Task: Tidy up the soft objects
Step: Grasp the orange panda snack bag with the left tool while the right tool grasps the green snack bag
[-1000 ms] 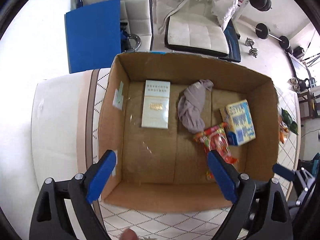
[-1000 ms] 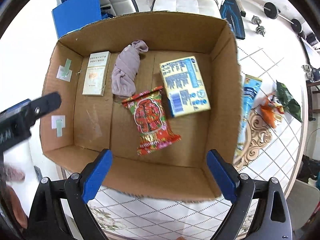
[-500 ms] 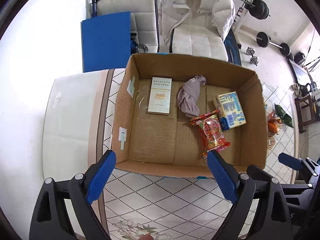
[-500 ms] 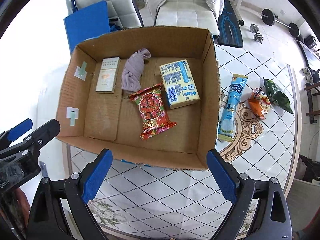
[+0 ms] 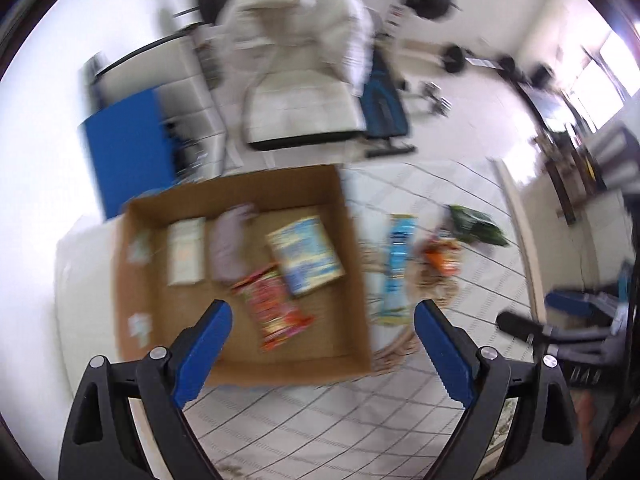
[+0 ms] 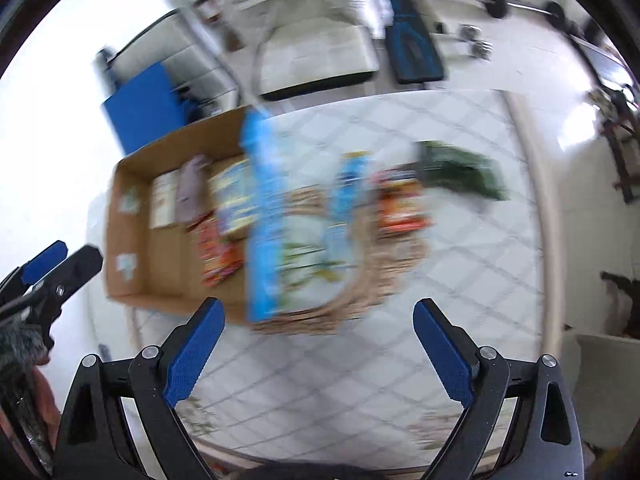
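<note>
A cardboard box (image 5: 360, 280) (image 6: 124, 224) stands on the tiled table. In it lie a white pack (image 5: 185, 256), a grey cloth (image 5: 230, 246), a blue-yellow pack (image 5: 306, 256) and a red snack bag (image 5: 276, 312). Right of the box lie a long blue packet (image 5: 396, 264) (image 6: 344, 200), an orange bag (image 5: 442, 260) (image 6: 400, 200) and a green bag (image 5: 476, 228) (image 6: 460, 168). My left gripper (image 5: 323, 336) is open and empty above the box's near right part. My right gripper (image 6: 319, 336) is open and empty above the table. Both views are blurred.
A white chair with a padded jacket (image 5: 296, 92) and a blue panel (image 5: 124, 152) stand behind the table. Weights (image 6: 496, 0) lie on the floor beyond. The left gripper shows at the left edge of the right wrist view (image 6: 52, 268).
Both grippers have pulled back from the box and swung to the right. The loose packets beside the box have come into both views. Both grippers stay open.
</note>
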{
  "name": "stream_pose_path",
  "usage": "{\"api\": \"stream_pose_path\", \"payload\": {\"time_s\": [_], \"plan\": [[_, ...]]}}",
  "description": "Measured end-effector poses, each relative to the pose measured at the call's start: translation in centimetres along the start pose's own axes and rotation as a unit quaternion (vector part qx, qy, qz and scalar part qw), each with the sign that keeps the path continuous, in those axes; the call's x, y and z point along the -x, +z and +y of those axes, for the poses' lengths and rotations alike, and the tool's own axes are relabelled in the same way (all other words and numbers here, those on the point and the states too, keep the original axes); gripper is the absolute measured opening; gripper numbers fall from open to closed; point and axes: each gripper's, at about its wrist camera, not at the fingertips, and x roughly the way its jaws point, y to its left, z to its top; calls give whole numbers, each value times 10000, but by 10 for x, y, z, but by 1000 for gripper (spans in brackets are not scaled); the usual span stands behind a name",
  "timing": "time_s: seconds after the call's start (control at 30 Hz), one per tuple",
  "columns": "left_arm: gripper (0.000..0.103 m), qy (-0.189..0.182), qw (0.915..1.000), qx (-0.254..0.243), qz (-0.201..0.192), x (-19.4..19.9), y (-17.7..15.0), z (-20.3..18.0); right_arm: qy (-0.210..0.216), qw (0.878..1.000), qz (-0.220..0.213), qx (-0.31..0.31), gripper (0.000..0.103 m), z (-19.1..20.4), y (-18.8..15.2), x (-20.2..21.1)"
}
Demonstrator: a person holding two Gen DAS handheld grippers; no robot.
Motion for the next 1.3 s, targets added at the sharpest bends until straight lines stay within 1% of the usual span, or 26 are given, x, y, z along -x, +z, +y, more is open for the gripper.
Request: {"api": "stream_pose_path", "payload": {"time_s": [0.03, 0.07, 0.1, 0.13, 0.23, 0.27, 0.33, 0.4, 0.47, 0.57, 0.6, 0.67, 0.8, 0.83, 0.87, 0.9, 0.93, 1.0, 1.03, 1.07, 1.1, 1.17, 1.2, 1.23, 1.27, 1.3], "plan": [[94, -1, 9998, -202, 87, -11, 10, -21, -136, 9999, 9, -41, 97, -20, 8, 0], [94, 75, 9992, -356, 160, -23, 18, -40, -260, 9996, 20, -84, 97, -37, 16, -1], [94, 87, 9987, -445, 244, -36, 25, -55, -355, 9992, 30, -161, 97, -56, 24, -4], [94, -22, 9981, -469, 408, -53, 34, -70, -354, 9991, 79, -233, 97, -74, 32, -9], [94, -329, 9954, -251, 863, -99, 46, -98, -108, 9990, 291, -316, 97, -114, 57, -30], [94, -445, 9935, -165, 1039, -117, 49, -107, -87, 9990, 360, -236, 97, -122, 65, -37], [93, -519, 9901, -48, 1307, -145, 53, -120, -128, 9986, 521, 28, 97, -133, 82, -56], [93, -506, 9866, 17, 1553, -177, 56, -134, -72, 9971, 673, 335, 97, -137, 99, -73], [93, -434, 9844, 31, 1703, -197, 57, -141, -18, 9931, 906, 748, 97, -136, 115, -93], [93, -421, 9808, 110, 1903, -219, 57, -145, -215, 9803, 1139, 1602, 97, -123, 139, -120], [93, -447, 9796, 158, 1952, -224, 57, -144, -257, 9738, 1252, 1881, 97, -119, 146, -131], [93, -464, 9779, 296, 2015, -233, 56, -141, -175, 9630, 1506, 2227, 97, -114, 157, -153], [93, -500, 9751, 486, 2103, -244, 55, -139, 99, 9447, 2003, 2595, 97, -105, 167, -187], [92, -430, 9743, 479, 2160, -247, 53, -140, 127, 9416, 2108, 2622, 94, -103, 167, -195], [92, -387, 9742, 458, 2177, -249, 52, -141, 107, 9414, 2136, 2607, 90, -103, 168, -199], [92, -404, 9741, 450, 2179, -250, 51, -143, 7, 9429, 2093, 2592, 79, -104, 169, -202], [92, -416, 9739, 445, 2186, -253, 50, -146, -41, 9456, 2095, 2489, 62, -107, 169, -204], [92, -413, 9742, 432, 2177, -254, 49, -150, -83, 9585, 2030, 2000, 52, -119, 171, -202], [92, -383, 9746, 403, 2170, -256, 48, -153, -182, 9655, 1975, 1685, 48, -127, 171, -199], [92, -330, 9752, 367, 2157, -257, 47, -155, -352, 9720, 1958, 1251, 48, -140, 170, -196], [92, -291, 9756, 341, 2151, -264, 51, -154, -488, 9750, 1916, 1014, 47, -148, 168, -193], [92, -172, 9761, 255, 2153, -270, 50, -159, -850, 9776, 1700, 901, 46, -158, 162, -186], [92, -93, 9762, 228, 2154, -273, 49, -161, -944, 9780, 1651, 858, 46, -161, 159, -184], [83, -42, 9766, 211, 2138, -276, 48, -162, -915, 9792, 1646, 760, 47, -166, 156, -184], [62, 1, 9764, 180, 2151, -279, 47, -163, -841, 9799, 1670, 689, 48, -170, 154, -184], [57, 15, 9754, 176, 2196, -283, 44, -164, -749, 9809, 1695, 586, 48, -176, 151, -186]]}}
